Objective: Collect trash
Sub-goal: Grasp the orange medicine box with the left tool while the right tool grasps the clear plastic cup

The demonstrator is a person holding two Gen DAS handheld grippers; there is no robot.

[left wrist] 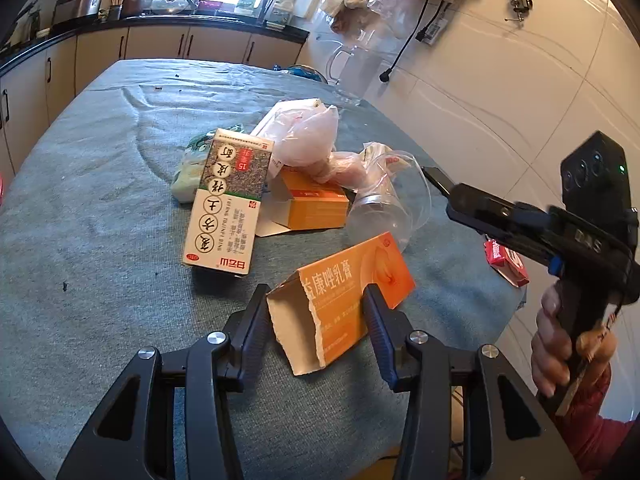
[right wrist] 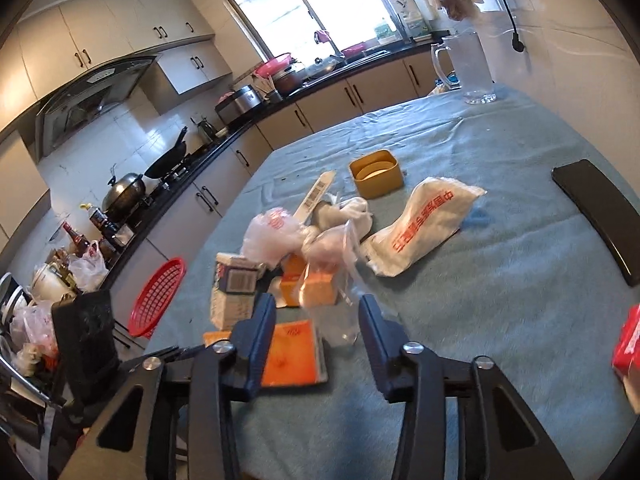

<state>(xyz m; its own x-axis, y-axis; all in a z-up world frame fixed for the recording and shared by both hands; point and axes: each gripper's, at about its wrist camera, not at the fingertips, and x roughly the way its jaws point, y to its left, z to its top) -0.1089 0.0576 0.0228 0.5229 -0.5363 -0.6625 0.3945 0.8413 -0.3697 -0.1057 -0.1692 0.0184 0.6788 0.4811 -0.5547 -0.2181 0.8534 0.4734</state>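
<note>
Already the left gripper (left wrist: 316, 312) pinches the torn orange box (left wrist: 340, 300) just above the table (left wrist: 100, 200), and its ripped, empty shell could crumple and slip, while the right gripper (right wrist: 318, 328) hovers open near a clear plastic bag (right wrist: 340, 312); the red basket (right wrist: 158, 300) looks empty.

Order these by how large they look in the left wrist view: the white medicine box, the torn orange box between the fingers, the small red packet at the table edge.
1. White medicine box and torn orange box: they look about alike, and the orange one is nearer the camera, so I do not rank them.
2. Small red packet: clearly smallest, though partly hidden.
</note>
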